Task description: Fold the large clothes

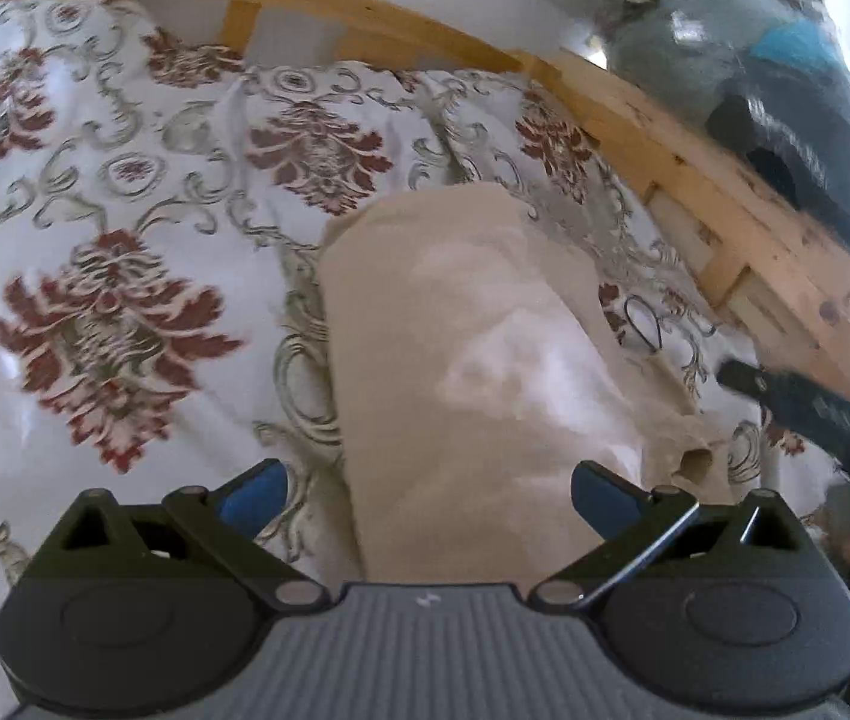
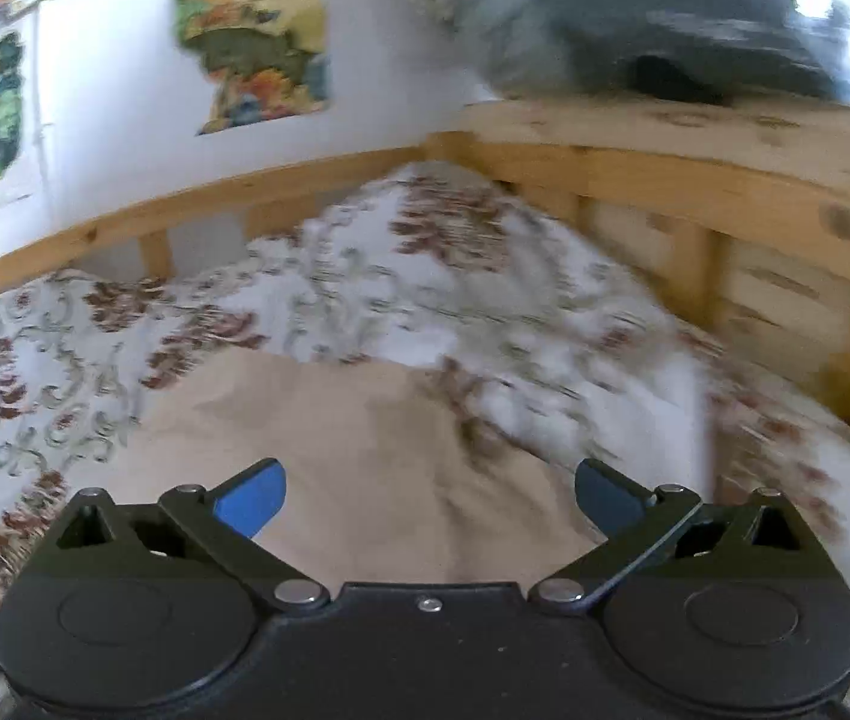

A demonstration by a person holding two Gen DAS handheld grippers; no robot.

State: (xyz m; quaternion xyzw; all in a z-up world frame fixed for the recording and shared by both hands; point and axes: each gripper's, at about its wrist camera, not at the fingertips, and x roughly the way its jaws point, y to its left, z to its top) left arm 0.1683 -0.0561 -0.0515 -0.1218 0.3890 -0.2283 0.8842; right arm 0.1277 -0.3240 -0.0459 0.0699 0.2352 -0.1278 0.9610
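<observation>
Both claws hang released above the beige garment (image 1: 461,360): the left claw (image 1: 428,495) over its near end, the right claw (image 2: 430,501) likewise, holding nothing. Best pinch the two near corners and fold evenly toward the bed's far rail. The cloth looks soft, matte, already narrowed, on a slippery floral bedspread (image 1: 125,210); pine bed frame (image 1: 695,180) beyond.

I see a white bedspread (image 1: 125,192) patterned with dark red flowers and grey scrolls, lying rumpled across the bed. A pale wooden bed frame (image 1: 695,180) runs along its far edge and turns a corner. A clear plastic bag (image 2: 665,18) of dark bundled fabric sits on the frame's ledge. Colourful posters (image 2: 251,36) hang on the white wall (image 2: 107,90).
</observation>
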